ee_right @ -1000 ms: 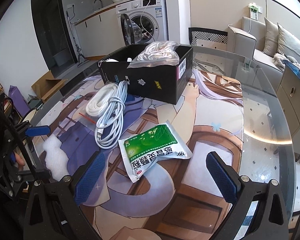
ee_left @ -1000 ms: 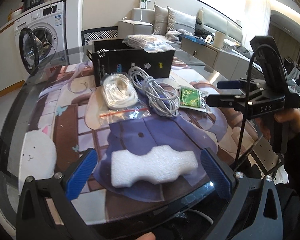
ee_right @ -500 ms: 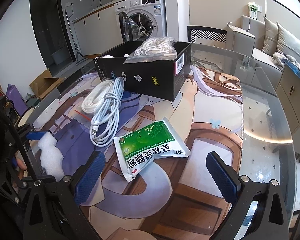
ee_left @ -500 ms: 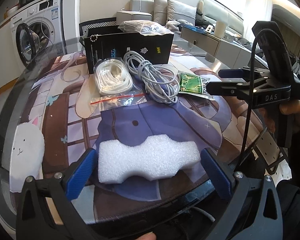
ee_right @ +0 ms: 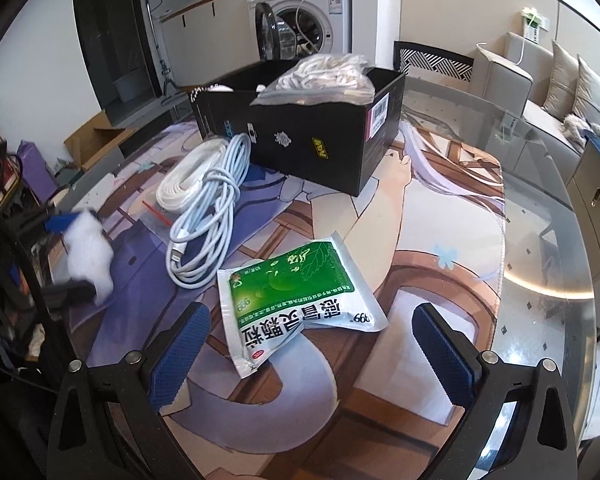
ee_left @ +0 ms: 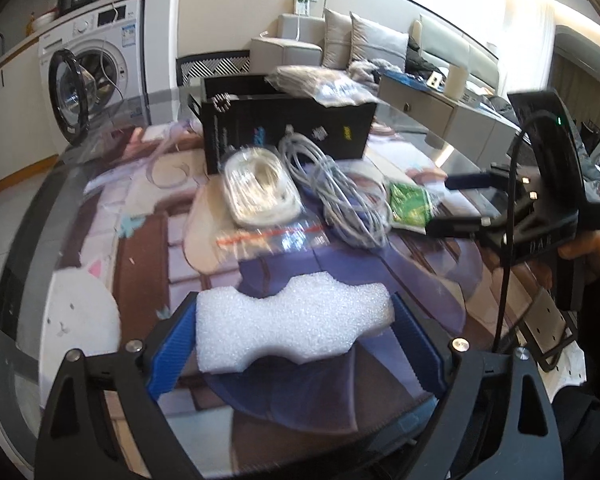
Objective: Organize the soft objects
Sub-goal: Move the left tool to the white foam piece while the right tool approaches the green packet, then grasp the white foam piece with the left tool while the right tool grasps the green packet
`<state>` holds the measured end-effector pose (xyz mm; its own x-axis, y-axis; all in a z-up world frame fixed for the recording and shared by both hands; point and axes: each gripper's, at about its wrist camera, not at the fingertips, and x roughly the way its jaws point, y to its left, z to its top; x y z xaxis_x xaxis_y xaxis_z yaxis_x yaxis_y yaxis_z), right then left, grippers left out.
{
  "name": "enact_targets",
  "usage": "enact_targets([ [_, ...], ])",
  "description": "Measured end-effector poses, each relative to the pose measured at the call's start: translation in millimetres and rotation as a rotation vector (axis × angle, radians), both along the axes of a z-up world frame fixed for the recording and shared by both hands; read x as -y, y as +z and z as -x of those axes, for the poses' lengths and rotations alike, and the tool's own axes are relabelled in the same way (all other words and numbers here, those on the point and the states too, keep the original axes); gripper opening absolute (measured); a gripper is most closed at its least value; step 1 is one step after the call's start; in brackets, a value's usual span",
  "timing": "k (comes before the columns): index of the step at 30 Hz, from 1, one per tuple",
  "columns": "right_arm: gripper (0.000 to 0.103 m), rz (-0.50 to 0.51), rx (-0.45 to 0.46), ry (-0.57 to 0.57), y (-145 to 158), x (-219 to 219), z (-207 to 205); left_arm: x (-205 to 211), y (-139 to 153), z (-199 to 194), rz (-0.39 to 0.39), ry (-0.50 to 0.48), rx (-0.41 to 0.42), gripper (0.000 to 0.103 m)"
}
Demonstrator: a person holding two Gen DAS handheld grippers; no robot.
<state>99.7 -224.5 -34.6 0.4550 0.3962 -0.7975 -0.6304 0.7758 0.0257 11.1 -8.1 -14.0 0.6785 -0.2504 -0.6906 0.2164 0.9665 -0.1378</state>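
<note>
Left gripper [ee_left: 294, 334] fingers closing onto foam block [ee_left: 292, 330]; right gripper [ee_right: 310, 346] fingers wide.

The left gripper [ee_left: 294, 334] angles downward, its jaws closing; the right gripper [ee_right: 310, 348] tilts downward too, jaws spread wide.

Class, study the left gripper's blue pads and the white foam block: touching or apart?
Touching. In the left wrist view the closing left gripper has both pads flush against the ends of the foam block.
</note>
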Motion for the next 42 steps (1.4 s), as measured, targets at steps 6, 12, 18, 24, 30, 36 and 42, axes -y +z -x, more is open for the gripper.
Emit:
enact_targets([
  [6, 0.102, 0.005, -0.021, 0.044, -3, -6, -6, -7, 12, -14, 0.0, 0.028, 0.046, 0.091],
  [12, 0.102, 0.01, -0.046, 0.094, -7, -13, -11, -10, 23, -31, 0.002, 0.04, 0.091, 0.091],
  [18, 0.097, 0.017, -0.039, 0.108, -7, -15, -13, -11, 33, -47, 0.006, 0.048, 0.125, 0.091],
  [24, 0.085, 0.03, -0.019, 0.112, -5, -13, -11, -12, 41, -61, 0.01, 0.056, 0.146, 0.091],
  [30, 0.07, 0.027, 0.001, 0.123, -5, -9, -6, -10, 45, -69, 0.01, 0.061, 0.157, 0.091],
  [36, 0.055, 0.018, 0.026, 0.119, -3, -6, -1, -11, 46, -72, 0.011, 0.065, 0.164, 0.091],
  [42, 0.044, 0.012, 0.039, 0.124, -2, -5, 2, -12, 49, -71, 0.011, 0.07, 0.173, 0.091],
])
